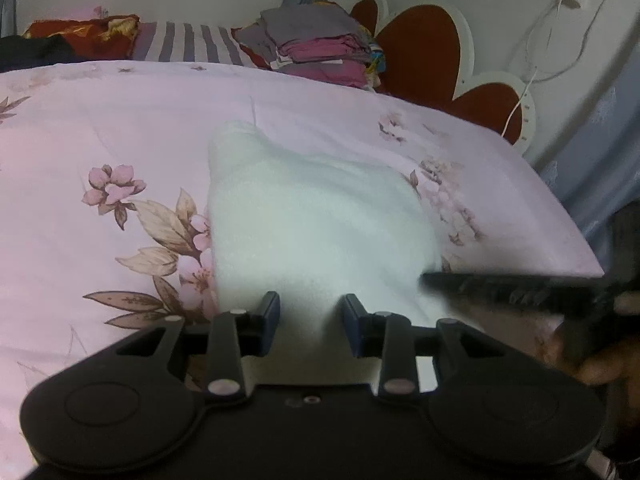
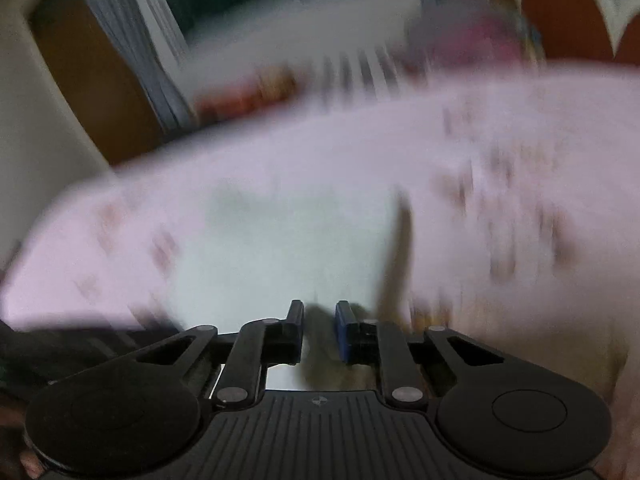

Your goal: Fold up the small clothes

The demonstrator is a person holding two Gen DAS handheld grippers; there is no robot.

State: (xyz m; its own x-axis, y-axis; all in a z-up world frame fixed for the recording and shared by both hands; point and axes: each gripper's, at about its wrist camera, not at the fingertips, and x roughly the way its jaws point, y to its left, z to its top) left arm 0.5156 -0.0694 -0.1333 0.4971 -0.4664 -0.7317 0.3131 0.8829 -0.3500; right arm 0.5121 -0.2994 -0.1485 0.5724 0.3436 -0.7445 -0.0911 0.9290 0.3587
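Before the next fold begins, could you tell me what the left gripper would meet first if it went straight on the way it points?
Most likely the white cloth directly beyond the left gripper, lying on the floral bedsheet; depth is uncertain.

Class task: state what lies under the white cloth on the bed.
The white cloth lies on the pink floral bedsheet, which shows all round it. Whatever else lies beneath is covered.
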